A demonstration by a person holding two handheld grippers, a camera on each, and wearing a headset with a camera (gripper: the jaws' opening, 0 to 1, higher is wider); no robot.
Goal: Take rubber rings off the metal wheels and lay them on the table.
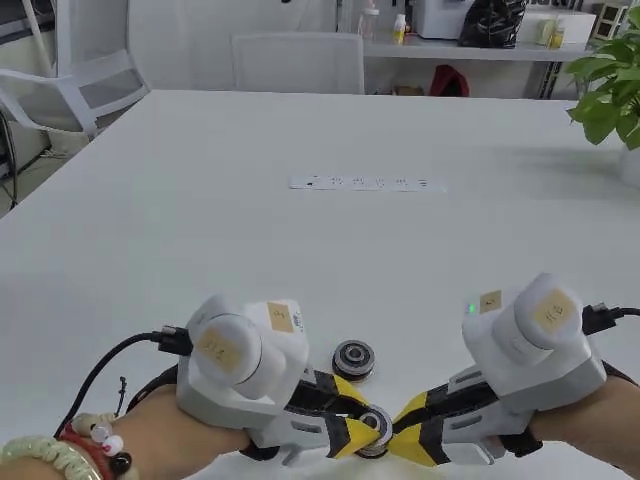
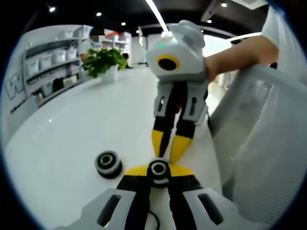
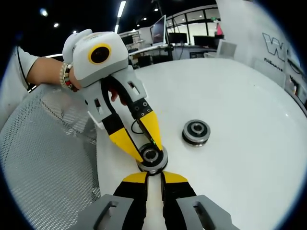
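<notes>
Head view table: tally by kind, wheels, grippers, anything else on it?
Metal wheels: 2, loose wheel, held wheel in the left gripper's jaws
Grippers: 2, left gripper, right gripper
Power strip: 1
Total: 5

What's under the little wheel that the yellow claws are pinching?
The white table lies under the wheel, which the left gripper pinches. The spot right beneath is covered, so whether it touches is hidden.

Left tool (image 1: 362,420), jaws clamped, meets right tool (image 1: 401,430), jaws nearly together, tip to tip.
</notes>
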